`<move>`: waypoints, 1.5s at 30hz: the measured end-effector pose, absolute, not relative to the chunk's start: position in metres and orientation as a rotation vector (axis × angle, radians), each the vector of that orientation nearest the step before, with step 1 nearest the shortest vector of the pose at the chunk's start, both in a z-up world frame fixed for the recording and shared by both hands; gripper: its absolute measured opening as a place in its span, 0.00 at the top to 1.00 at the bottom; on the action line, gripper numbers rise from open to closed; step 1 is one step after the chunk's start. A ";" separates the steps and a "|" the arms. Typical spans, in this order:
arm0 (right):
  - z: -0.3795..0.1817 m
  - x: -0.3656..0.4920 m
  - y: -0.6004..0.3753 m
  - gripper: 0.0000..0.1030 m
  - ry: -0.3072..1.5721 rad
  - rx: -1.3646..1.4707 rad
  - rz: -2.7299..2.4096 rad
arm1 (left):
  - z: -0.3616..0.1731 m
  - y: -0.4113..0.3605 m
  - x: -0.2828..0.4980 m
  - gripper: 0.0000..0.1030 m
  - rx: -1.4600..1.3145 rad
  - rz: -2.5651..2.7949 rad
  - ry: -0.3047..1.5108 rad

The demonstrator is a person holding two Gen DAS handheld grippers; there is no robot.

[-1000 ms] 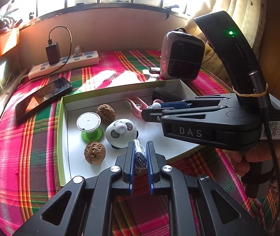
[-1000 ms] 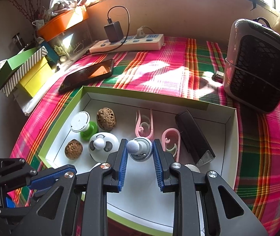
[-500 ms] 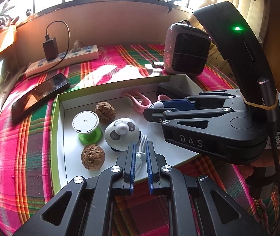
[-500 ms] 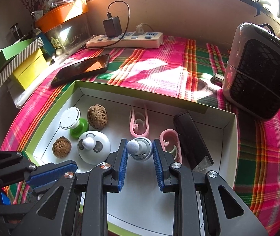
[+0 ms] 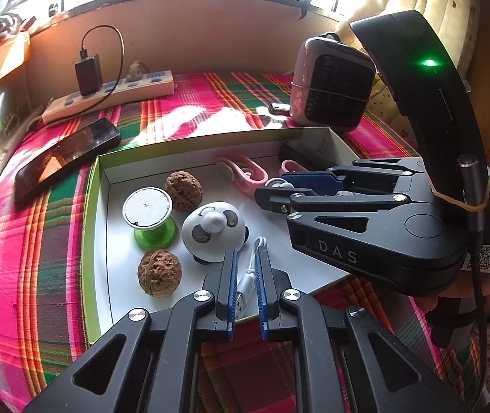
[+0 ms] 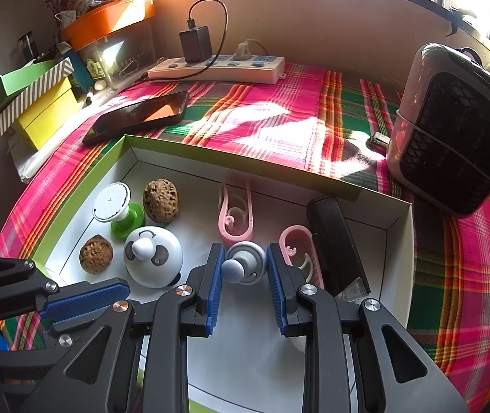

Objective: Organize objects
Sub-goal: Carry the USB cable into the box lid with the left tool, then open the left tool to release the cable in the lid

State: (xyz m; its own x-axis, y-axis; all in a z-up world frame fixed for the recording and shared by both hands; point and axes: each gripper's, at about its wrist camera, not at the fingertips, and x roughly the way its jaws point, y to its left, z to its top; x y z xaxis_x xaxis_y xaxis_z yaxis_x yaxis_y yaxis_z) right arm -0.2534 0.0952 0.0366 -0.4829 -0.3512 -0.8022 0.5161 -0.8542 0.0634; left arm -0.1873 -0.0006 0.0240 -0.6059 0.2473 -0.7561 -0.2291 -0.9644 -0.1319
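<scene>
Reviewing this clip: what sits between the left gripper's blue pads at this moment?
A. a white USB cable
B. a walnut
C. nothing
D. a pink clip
A: in the left wrist view the left gripper is closed on a coiled white USB cable, its metal plug showing between the pads, above the near edge of the white tray.

we see a woven plaid cloth (image 6: 279, 120), a matt paperboard tray (image 6: 245, 161), two rough wrinkled walnuts (image 5: 183, 191), a glossy plastic panda (image 5: 210, 234) at six o'clock of them, and a glassy phone (image 6: 138, 117).
</scene>
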 end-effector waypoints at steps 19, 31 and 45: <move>0.041 -0.244 0.100 0.59 0.201 1.184 -2.338 | 0.025 -0.007 -0.184 0.75 -1.248 2.651 -0.032; 0.059 -0.221 0.112 0.57 0.131 1.120 -2.388 | 0.030 -0.013 -0.172 0.70 -1.230 2.696 -0.026; 0.074 -0.179 0.126 0.57 0.087 1.051 -2.474 | 0.042 -0.022 -0.147 0.70 -1.191 2.765 -0.081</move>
